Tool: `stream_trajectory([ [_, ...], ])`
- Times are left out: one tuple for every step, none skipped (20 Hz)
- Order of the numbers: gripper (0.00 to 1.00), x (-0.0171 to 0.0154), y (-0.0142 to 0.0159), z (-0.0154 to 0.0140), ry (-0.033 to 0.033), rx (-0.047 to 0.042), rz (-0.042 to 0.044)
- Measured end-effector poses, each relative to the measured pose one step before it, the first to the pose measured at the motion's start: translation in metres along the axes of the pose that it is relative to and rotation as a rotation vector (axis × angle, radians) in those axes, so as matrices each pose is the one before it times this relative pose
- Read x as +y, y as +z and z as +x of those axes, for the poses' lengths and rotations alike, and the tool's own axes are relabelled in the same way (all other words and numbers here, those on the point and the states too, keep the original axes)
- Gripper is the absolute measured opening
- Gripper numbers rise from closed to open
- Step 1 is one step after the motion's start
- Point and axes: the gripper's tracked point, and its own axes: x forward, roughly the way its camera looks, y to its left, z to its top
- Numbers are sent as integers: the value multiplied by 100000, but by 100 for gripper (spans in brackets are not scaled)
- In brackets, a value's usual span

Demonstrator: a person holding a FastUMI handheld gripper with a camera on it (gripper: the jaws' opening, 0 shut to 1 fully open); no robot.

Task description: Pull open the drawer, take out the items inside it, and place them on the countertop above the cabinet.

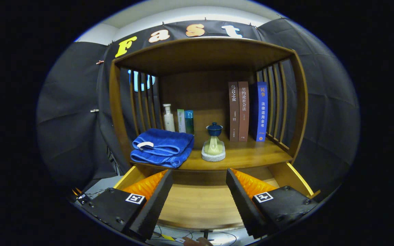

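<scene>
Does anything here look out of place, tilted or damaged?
Nothing stands out. The drawer is pulled open, its visible floor bare. Blue towel, bottles and books sit tidy on the countertop. The hand-held gripper is open.

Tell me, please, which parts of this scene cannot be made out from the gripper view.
- Drawer: it is open below the countertop, but the open gripper has its fingers over both sides, so items there cannot be judged.
- Folded blue towel: it hides the bases of the bottles behind it.
- Small ornament: too small to identify.
- Cabinet below the drawer: cut off.
</scene>
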Motion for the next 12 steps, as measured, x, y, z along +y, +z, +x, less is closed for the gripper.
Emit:
stream_trajectory([
  [100,-242,-960,-1042,-862,-1338,961],
  [100,74,-1114,-797,159,-1006,992],
  [100,-498,-1207,-865,-1279,-565,-116],
  [100,-536,-1304,-774,-1461,-443,46],
  [100,-411,-1446,-696,-1609,474,190],
  [100,-161,-1466,-618,-279,703,823],
  [100,-191,-1615,-292,-269,1186,869],
  [100,-436,-1277,-305,-1160,1089,1180],
  [99,-465,-813,238,-2161,331,1281],
  [100,-392,-600,74,-806,-317,668],
  [100,-104,-419,406,-109,-410,-114],
  [100,-96,-550,506,142,728,-619],
])
